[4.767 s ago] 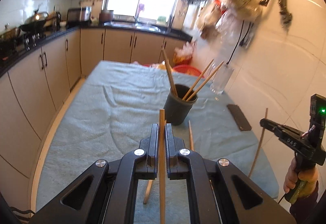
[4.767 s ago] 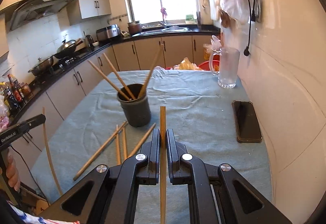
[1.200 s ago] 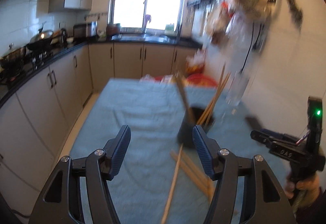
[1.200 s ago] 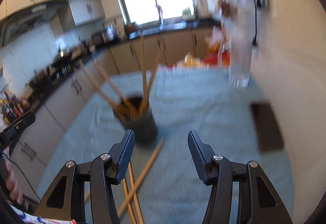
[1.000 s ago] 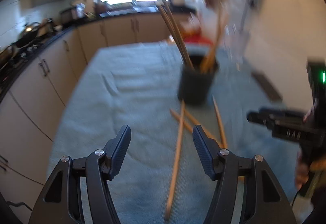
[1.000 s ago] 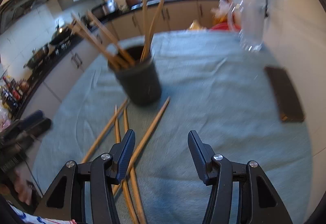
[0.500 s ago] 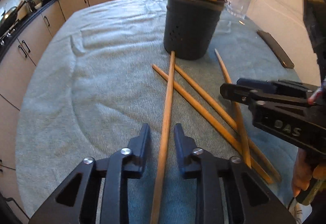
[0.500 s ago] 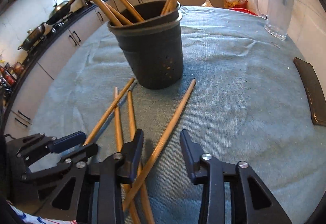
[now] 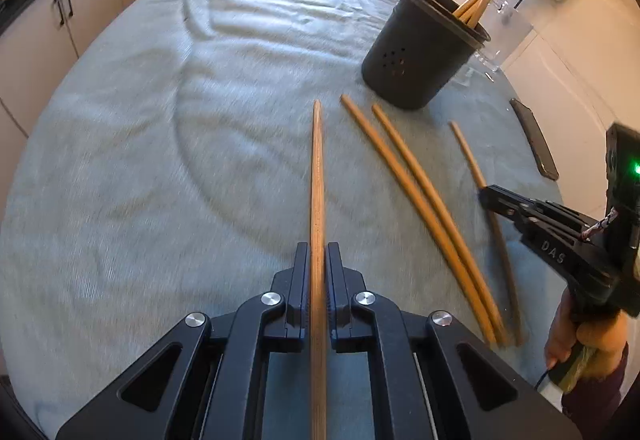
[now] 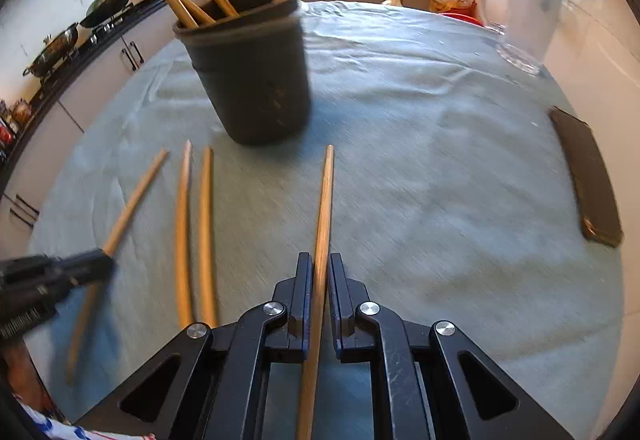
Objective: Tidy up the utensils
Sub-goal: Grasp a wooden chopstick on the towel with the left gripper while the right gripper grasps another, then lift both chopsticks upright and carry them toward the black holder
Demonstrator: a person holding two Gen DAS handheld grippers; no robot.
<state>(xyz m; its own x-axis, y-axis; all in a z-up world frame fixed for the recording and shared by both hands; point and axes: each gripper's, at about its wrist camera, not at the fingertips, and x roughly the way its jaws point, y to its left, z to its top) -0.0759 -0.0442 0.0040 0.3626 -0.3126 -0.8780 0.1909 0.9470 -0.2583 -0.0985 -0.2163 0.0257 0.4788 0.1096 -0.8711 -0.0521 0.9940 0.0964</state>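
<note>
I am working over a surface draped in a pale blue-grey cloth, in a kitchen. My left tongs are pinched on one long wooden chopstick, which runs straight ahead between the fingers. My right tongs pinch a second chopstick the same way, its tip pointing toward the dark utensil holder. That holder stands upright just beyond both tips and already carries several chopsticks leaning out at angles. Two loose chopsticks lie side by side on the cloth between my two tongs. A dark phone lies well off to the right, and a clear glass jug stands near the far right edge.

I judge the step in hand to be lifting each gripped stick and dropping it into the holder. To do it well, I should raise each stick clear of the cloth, tip it toward vertical, aim the lower end at an open gap in the rim away from the leaning sticks, and release only once the end is inside. Going one arm at a time should avoid knocking the holder.
</note>
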